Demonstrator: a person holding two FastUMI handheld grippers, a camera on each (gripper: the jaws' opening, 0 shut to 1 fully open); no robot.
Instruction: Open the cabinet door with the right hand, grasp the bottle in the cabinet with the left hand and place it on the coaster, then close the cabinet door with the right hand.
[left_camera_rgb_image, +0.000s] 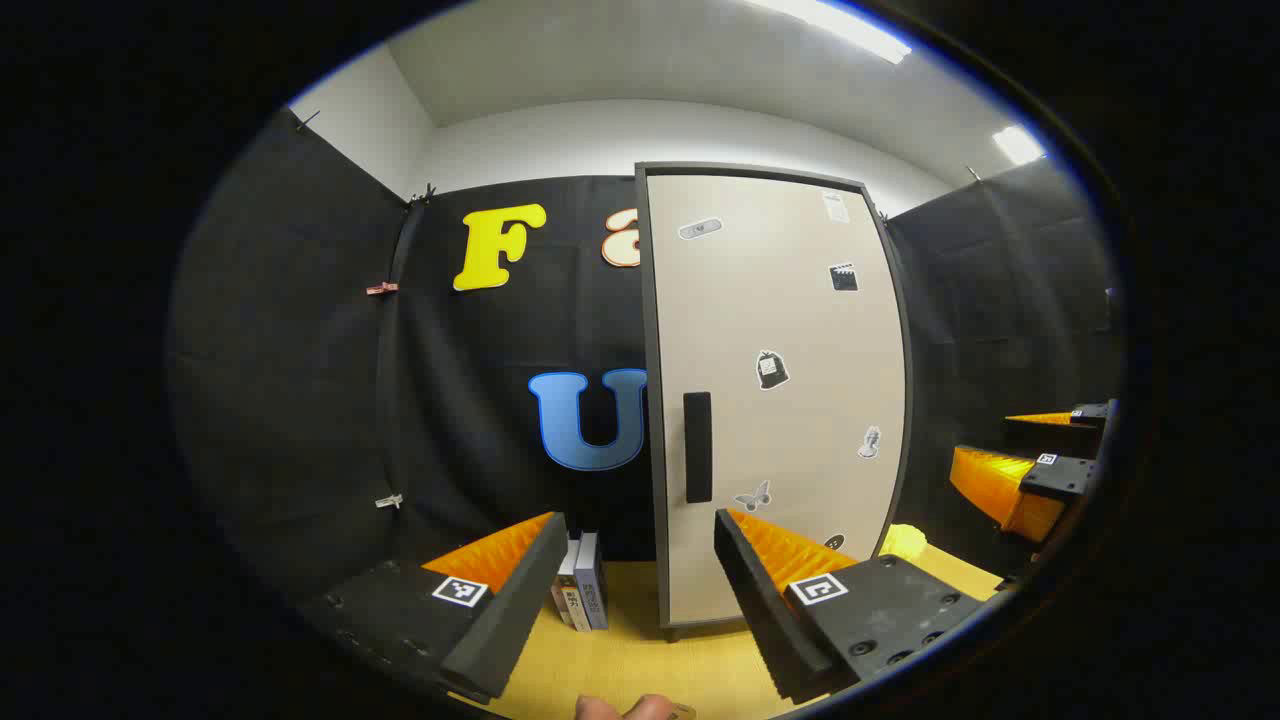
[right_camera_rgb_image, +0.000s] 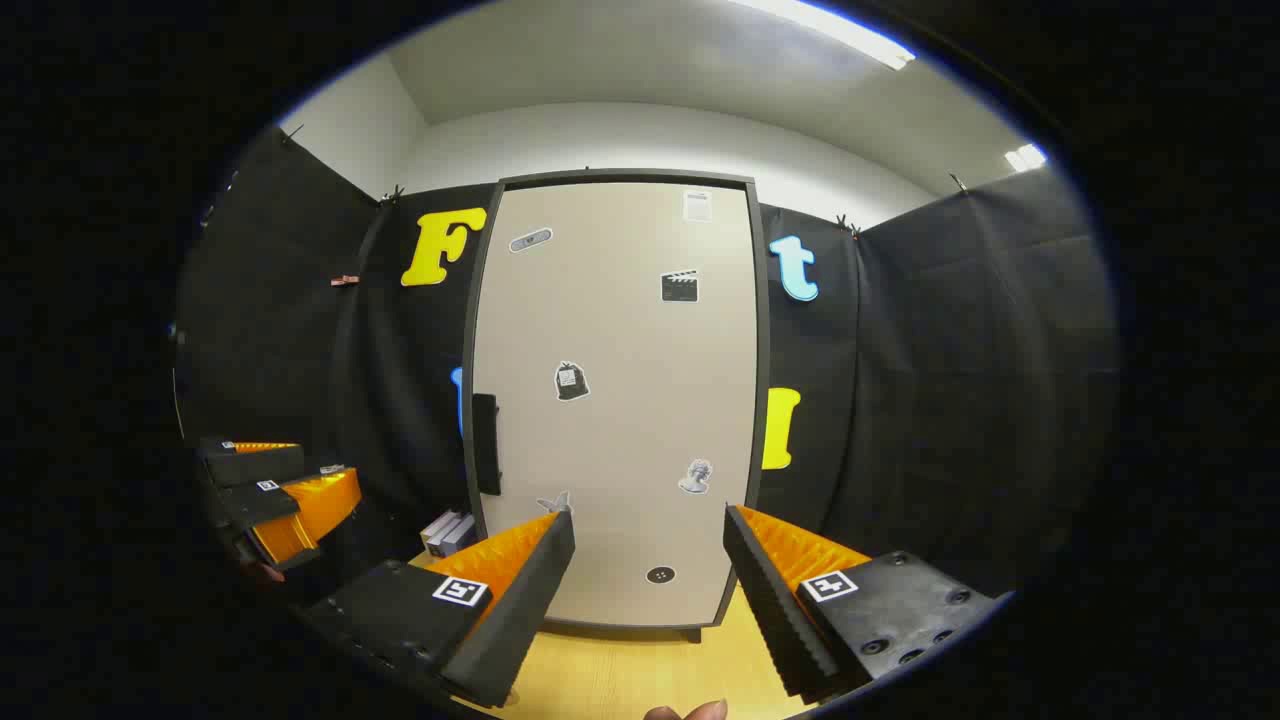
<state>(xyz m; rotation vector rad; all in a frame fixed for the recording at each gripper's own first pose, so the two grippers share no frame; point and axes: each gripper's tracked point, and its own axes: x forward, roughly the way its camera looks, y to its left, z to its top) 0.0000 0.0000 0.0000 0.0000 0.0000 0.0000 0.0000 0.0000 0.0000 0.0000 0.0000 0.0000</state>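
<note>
cabinet door (right_camera_rgb_image: 615, 400): shut, beige with dark frame, stickers scattered over it; stands upright on the table (right_camera_rgb_image: 620, 680) against the booth wall
handle (left_camera_rgb_image: 697, 447): dark vertical bar at the door's left edge, untouched
bottle: hidden behind the shut door, can't tell its spot
right tongs (right_camera_rgb_image: 648, 585): wide open, holding nothing, facing the door's lower half, apart from it
left tongs (left_camera_rgb_image: 640, 590): wide open, holding nothing, aimed at the door's handle side; also seen low at left in the right gripper view
books (left_camera_rgb_image: 583, 592): standing upright just left of the cabinet base
yellow object (left_camera_rgb_image: 903, 541): on the table right of the cabinet, too partial to identify
</note>
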